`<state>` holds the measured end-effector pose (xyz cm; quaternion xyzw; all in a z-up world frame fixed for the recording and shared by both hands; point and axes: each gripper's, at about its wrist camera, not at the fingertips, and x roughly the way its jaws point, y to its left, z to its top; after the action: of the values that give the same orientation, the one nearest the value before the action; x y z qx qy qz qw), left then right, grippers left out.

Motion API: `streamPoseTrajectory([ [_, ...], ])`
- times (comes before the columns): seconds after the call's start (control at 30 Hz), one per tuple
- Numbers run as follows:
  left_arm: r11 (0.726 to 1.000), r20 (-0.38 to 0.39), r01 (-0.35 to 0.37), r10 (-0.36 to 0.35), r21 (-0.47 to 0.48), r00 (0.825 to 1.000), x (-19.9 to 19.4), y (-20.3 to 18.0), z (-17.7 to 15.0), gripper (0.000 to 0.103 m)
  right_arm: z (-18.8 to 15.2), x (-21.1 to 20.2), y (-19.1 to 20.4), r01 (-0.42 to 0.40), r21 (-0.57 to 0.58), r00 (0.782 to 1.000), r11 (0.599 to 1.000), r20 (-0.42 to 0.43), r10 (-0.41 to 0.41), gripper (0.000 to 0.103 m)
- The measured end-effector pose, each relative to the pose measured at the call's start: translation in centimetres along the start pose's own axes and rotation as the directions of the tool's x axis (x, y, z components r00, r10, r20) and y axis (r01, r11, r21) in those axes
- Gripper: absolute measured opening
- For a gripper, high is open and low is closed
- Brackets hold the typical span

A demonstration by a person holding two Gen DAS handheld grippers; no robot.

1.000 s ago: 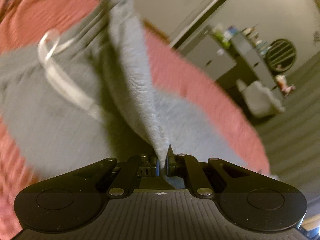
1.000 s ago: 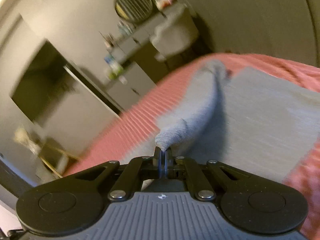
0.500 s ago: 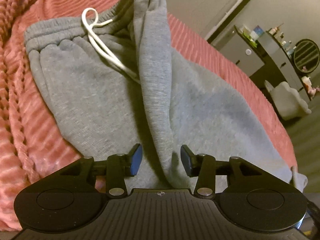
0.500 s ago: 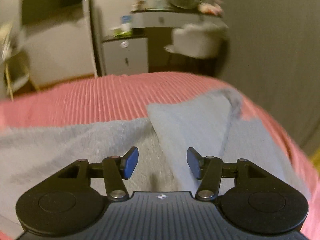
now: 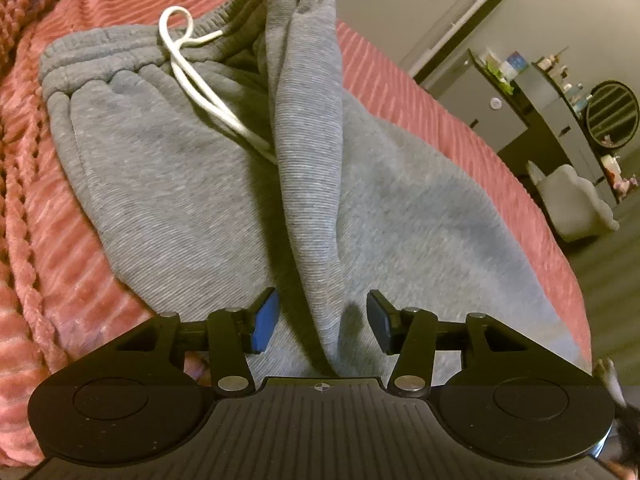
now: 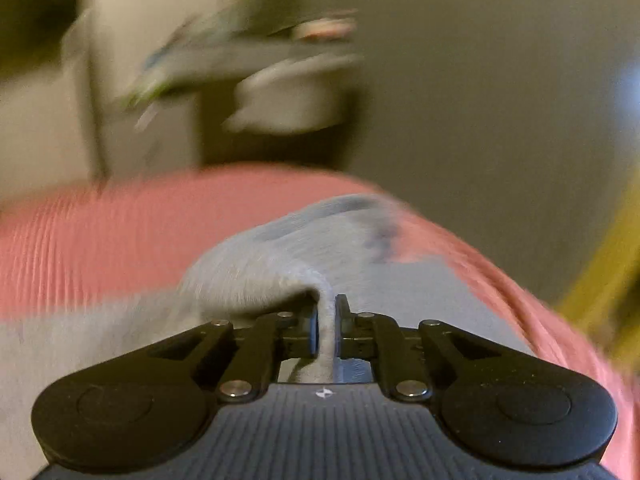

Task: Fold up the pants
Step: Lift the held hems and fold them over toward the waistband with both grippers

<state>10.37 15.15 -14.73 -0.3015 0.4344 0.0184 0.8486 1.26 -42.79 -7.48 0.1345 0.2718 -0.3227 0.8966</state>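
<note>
The grey pants [image 5: 168, 184] lie spread on the pink ribbed bedspread [image 5: 52, 240], waistband at the far end, and they serve as the landmark here. Toward the left of the pants the gathered waistband carries a white drawstring [image 5: 188, 76] that trails down onto the cloth; to the right of the drawstring a long raised ridge of leg fabric [image 5: 308, 128] runs from the waistband end down toward the left gripper [image 5: 322, 322]. That gripper's jaws stand wide apart, one on each side of the ridge's near end, holding nothing; the blue pad [image 5: 266, 318] is clear of the cloth.

In the right wrist view, badly blurred, the right gripper [image 6: 327, 326] has its jaws pressed nearly together on a pinched fold of the pants [image 6: 280, 280], the fabric humping up just left of the pinch.

By my reading this is mid-fold: one leg is laid over the other, and the right side has a fresh hold for the next crease. The next move likely calls for the left jaws to close on cloth too, so both corners lift level.
</note>
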Motion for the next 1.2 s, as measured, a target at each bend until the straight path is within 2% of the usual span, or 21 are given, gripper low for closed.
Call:
streamPoseTrajectory([
  [0.03, 1.000, 0.000, 0.002, -0.002, -0.001, 1.000, 0.0, 0.1, 0.0, 0.054, 0.0, -1.3, -2.9, -0.018, 0.134, 1.000, 0.991, 0.007, 0.017, 0.007],
  [0.1, 1.000, 0.000, 0.005, -0.005, -0.003, 1.000, 0.0, 0.2, 0.0, 0.054, -1.5, -2.9, -8.7, -0.045, 0.371, 0.999, 0.928, -0.006, 0.051, 0.007],
  [0.17, 1.000, 0.000, 0.007, -0.007, -0.002, 1.000, 0.0, 0.2, 0.0, 0.055, -4.0, -2.6, -12.9, -0.032, 0.509, 0.991, 0.860, -0.094, 0.093, 0.008],
  [0.23, 1.000, 0.000, 0.008, -0.008, -0.004, 1.000, -0.1, 0.3, 0.0, 0.055, -6.3, -1.5, -15.1, 0.021, 0.557, 0.975, 0.830, -0.195, 0.106, 0.008],
  [0.3, 1.000, 0.000, 0.009, -0.009, -0.002, 1.000, -0.4, 0.3, 0.0, 0.056, -7.9, -1.3, -16.6, -0.006, 0.635, 0.974, 0.772, -0.171, 0.148, 0.008],
  [0.33, 1.000, 0.000, 0.012, -0.012, -0.002, 1.000, -0.5, 0.3, -0.1, 0.058, -7.9, -1.3, -16.8, -0.011, 0.650, 0.975, 0.760, -0.161, 0.152, 0.008],
  [0.43, 0.999, -0.002, 0.037, -0.038, -0.031, 0.999, -0.8, 0.6, 0.2, 0.063, -7.0, -0.7, -16.1, -0.008, 0.655, 0.975, 0.755, -0.162, 0.151, 0.017],
  [0.53, 0.998, 0.041, 0.031, -0.029, -0.062, 0.999, -1.3, 1.3, 1.0, 0.067, -6.3, -0.1, -15.5, -0.014, 0.637, 0.971, 0.771, -0.174, 0.162, 0.025],
  [0.63, 1.000, 0.122, -0.011, 0.013, -0.022, 0.992, -1.9, 1.2, 2.2, 0.077, -6.5, -0.1, -15.1, -0.019, 0.616, 0.970, 0.788, -0.180, 0.164, 0.025],
  [0.73, 0.994, 0.209, -0.102, 0.093, 0.034, 0.974, -2.0, 0.8, 3.8, 0.086, -7.1, -0.1, -15.2, -0.039, 0.612, 0.971, 0.790, -0.164, 0.175, 0.025],
  [0.77, 0.992, 0.219, -0.121, 0.110, 0.036, 0.969, -1.9, 0.7, 4.3, 0.087, -7.2, -0.2, -15.3, -0.042, 0.609, 0.971, 0.792, -0.161, 0.175, 0.025],
  [0.9, 0.989, 0.203, -0.140, 0.128, 0.045, 0.971, -0.2, -0.3, 6.8, 0.087, -7.1, -0.2, -14.9, -0.034, 0.577, 0.973, 0.816, -0.168, 0.159, 0.025],
  [0.93, 0.987, 0.201, -0.151, 0.137, 0.056, 0.970, 0.3, -0.8, 7.2, 0.084, -7.1, -0.2, -14.8, -0.028, 0.568, 0.973, 0.822, -0.172, 0.151, 0.025],
  [1.0, 0.979, 0.172, -0.193, 0.180, 0.065, 0.969, 1.5, -1.5, 8.0, 0.050, -6.9, 0.1, -14.4, -0.013, 0.555, 0.974, 0.832, -0.181, 0.136, 0.025],
  [1.03, 0.979, 0.127, -0.192, 0.182, 0.065, 0.975, 2.2, -1.5, 8.4, 0.012, -6.8, 0.2, -14.2, -0.006, 0.550, 0.973, 0.835, -0.188, 0.130, 0.025],
  [1.07, 0.981, 0.090, -0.189, 0.184, 0.052, 0.979, 2.5, -1.3, 8.6, 0.013, -6.6, 0.2, -14.1, 0.001, 0.546, 0.973, 0.838, -0.195, 0.126, 0.025],
  [1.1, 0.983, 0.098, -0.181, 0.176, 0.045, 0.980, 2.1, -1.3, 8.5, 0.012, -6.4, 0.3, -14.0, 0.008, 0.541, 0.972, 0.841, -0.203, 0.121, 0.025],
  [1.17, 0.986, 0.146, -0.153, 0.142, 0.065, 0.979, 0.2, -1.1, 8.2, 0.011, -6.1, 0.2, -14.0, 0.018, 0.539, 0.971, 0.842, -0.210, 0.114, 0.022],
  [1.2, 0.986, 0.170, -0.151, 0.137, 0.068, 0.976, -0.9, -0.7, 8.1, 0.011, -5.9, 0.0, -14.2, 0.027, 0.544, 0.972, 0.839, -0.211, 0.106, 0.014],
])
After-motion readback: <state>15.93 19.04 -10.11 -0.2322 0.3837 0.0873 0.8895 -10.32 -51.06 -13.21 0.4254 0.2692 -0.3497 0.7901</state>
